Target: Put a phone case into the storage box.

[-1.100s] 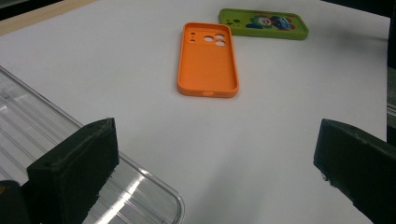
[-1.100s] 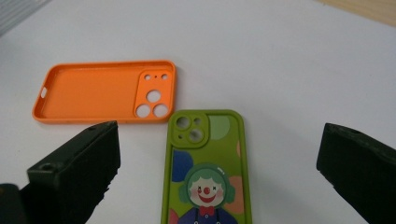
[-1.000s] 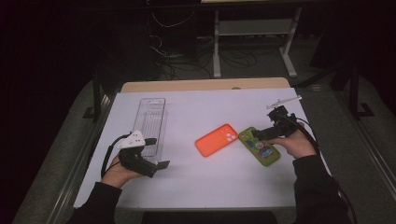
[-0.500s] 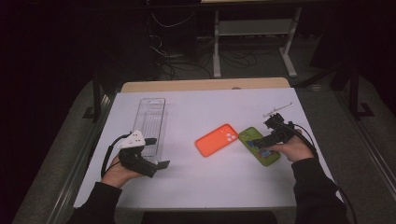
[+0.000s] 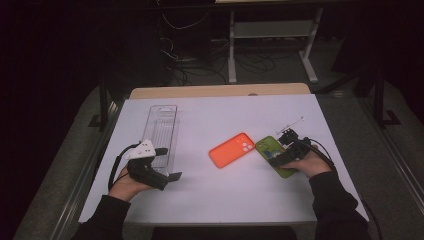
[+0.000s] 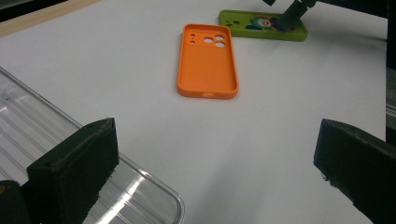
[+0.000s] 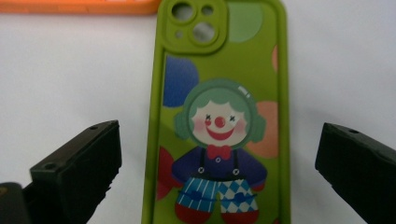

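Observation:
A green phone case [image 5: 274,155] with a clown picture [image 7: 218,140] lies flat on the white table, at the right. My right gripper [image 5: 280,154] hangs just above it, open, with one jaw on each side of the case and no contact that I can see. An orange phone case [image 5: 232,149] lies beside the green one, hollow side up [image 6: 208,60]. My left gripper [image 5: 167,176] rests low at the front left, open and holding nothing, pointed toward the orange case.
A clear plastic tray [image 5: 163,132] stands lengthwise at the left, its corner [image 6: 140,196] right by my left gripper. A thin white stick [image 5: 291,123] lies behind the right hand. The table edge [image 5: 220,92] borders a dark floor with cables.
My right gripper has come down and toward the left, from above the table's right side onto the green case. The left gripper has stayed still.

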Motion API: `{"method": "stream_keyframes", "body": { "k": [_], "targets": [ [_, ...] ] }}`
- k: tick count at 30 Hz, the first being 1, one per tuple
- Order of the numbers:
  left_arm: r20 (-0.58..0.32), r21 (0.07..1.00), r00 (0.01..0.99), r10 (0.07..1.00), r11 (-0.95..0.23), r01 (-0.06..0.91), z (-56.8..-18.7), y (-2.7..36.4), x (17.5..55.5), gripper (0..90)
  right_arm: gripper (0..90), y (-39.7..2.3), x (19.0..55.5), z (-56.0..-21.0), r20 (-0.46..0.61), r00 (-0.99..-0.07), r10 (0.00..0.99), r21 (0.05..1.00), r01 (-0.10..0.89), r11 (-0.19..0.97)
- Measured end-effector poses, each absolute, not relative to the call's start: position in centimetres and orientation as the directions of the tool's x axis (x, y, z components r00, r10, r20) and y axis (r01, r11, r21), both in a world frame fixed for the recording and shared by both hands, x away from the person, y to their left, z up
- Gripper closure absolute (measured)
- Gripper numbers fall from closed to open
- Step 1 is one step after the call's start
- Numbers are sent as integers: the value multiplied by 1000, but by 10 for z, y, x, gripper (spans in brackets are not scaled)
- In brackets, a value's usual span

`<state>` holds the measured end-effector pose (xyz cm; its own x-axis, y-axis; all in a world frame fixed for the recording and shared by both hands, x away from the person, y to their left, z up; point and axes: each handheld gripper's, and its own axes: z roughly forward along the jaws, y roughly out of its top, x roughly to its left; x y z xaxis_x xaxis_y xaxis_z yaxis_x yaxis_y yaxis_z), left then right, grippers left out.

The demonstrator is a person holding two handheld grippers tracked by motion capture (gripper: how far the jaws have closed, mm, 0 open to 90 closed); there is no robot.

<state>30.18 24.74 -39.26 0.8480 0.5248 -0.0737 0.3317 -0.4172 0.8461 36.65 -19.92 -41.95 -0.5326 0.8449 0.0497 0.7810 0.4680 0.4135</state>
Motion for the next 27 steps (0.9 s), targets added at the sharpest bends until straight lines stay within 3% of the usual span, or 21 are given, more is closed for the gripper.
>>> {"method": "stream_keyframes", "body": {
  "k": [27],
  "targets": [
    [-75, 849, 847, 526, -411, 331, -393, 247, 302, 0, 119, -198, 364, -432, 36, -531, 847, 314, 810, 494]
  ]
}}
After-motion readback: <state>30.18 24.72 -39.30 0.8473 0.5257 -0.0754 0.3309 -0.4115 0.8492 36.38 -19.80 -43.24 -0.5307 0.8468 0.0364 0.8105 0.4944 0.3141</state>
